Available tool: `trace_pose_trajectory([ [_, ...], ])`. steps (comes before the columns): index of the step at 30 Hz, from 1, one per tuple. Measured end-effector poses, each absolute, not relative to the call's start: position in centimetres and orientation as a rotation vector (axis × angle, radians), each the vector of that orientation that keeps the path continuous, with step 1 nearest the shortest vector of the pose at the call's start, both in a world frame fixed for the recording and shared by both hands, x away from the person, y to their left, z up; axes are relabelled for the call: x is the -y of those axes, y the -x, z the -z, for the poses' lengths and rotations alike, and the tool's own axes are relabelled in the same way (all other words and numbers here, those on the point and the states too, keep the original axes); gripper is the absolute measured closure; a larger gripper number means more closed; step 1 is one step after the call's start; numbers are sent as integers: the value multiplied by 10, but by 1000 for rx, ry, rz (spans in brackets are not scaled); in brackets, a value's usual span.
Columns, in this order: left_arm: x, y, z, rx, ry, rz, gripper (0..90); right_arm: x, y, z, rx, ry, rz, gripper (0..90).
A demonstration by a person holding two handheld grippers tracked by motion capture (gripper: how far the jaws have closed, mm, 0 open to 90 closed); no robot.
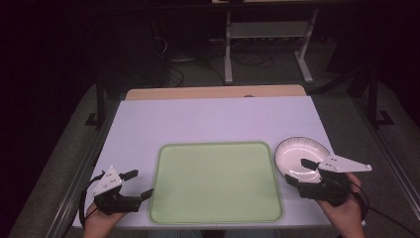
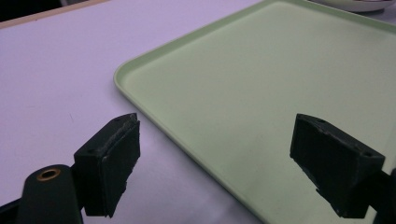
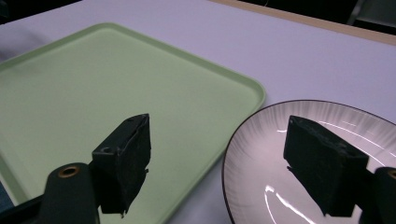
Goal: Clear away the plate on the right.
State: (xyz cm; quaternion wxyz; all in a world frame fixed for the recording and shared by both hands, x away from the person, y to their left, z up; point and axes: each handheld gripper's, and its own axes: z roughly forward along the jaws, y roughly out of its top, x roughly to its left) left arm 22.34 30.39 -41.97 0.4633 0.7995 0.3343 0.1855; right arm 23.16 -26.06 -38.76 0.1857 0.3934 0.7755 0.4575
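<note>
- High view: green tray [image 1: 215, 183] sits low centre on the bench [image 1: 213, 119], white plate [image 1: 300, 157] just beside its right edge.
- Left claw [image 1: 139, 184], lower left, spread, holding nothing.
- Right claw [image 1: 300, 171] spread over the plate.

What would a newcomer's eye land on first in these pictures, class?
Probably the pale green tray, lying bare at the near middle of the white table. Next, the white plate with a dark rim just right of it, with the open right gripper over its near edge.
</note>
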Motion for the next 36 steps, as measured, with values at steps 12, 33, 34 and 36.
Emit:
trace_pose_trajectory([
  [12,-305,-223,419,-828,-1962,-460,159,279,-224,382,-2201,-1147,-1262,225],
  [33,-305,-224,420,-833,-1960,-459,159,312,-223,391,-2162,-1268,-1237,228],
  [34,-305,-224,420,-833,-1960,-459,158,312,-223,391,-2162,-1268,-1237,228],
  [36,-305,-224,420,-831,-1961,-460,159,314,-223,391,-2162,-1277,-1227,228],
])
